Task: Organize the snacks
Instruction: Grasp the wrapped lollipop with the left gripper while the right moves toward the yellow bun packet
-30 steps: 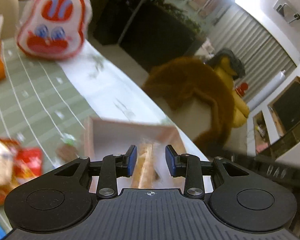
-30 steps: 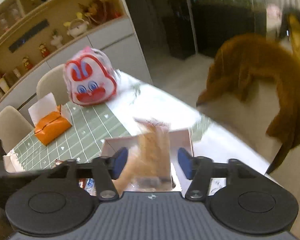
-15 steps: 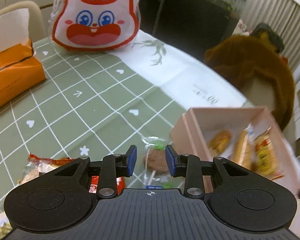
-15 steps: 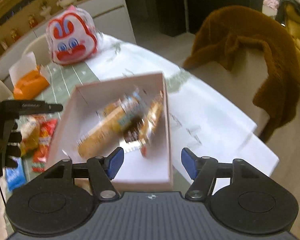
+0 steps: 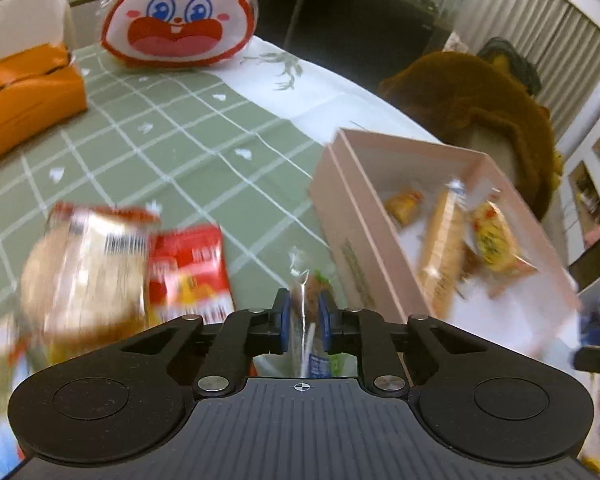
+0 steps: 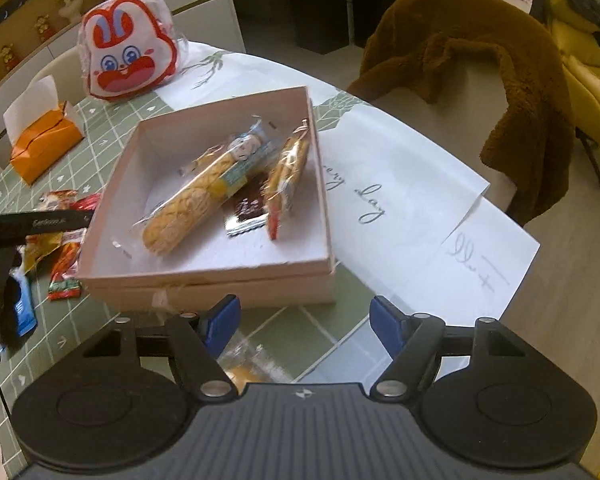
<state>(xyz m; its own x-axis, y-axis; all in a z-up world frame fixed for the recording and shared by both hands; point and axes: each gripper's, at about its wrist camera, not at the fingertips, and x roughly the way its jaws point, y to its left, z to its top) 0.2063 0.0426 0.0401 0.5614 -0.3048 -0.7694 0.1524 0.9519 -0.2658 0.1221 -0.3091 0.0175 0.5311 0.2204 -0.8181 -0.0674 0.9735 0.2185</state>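
A pink open box (image 6: 324, 216) stands on the table and holds a long biscuit pack (image 6: 204, 196), a dark sachet (image 6: 246, 210) and a thin cracker pack (image 6: 288, 172); the box also shows in the left wrist view (image 5: 356, 236). My left gripper (image 5: 303, 322) is shut on a clear-wrapped snack (image 5: 306, 300) just left of the box. Loose packs lie beside it: a round cracker pack (image 5: 88, 264) and a red packet (image 5: 188, 272). My right gripper (image 6: 304, 326) is open and empty, in front of the box's near wall.
A rabbit-face bag (image 5: 180, 12) and an orange tissue box (image 5: 24, 92) stand at the table's far side. White papers (image 6: 412, 200) lie right of the box. A chair with a brown fleece coat (image 6: 480, 76) is beyond the table edge. Another clear snack (image 6: 244, 364) lies under my right gripper.
My left gripper moved from the box down to the loose snacks and closed on the clear-wrapped one. My right gripper drew back from over the box, leaving the biscuit pack inside.
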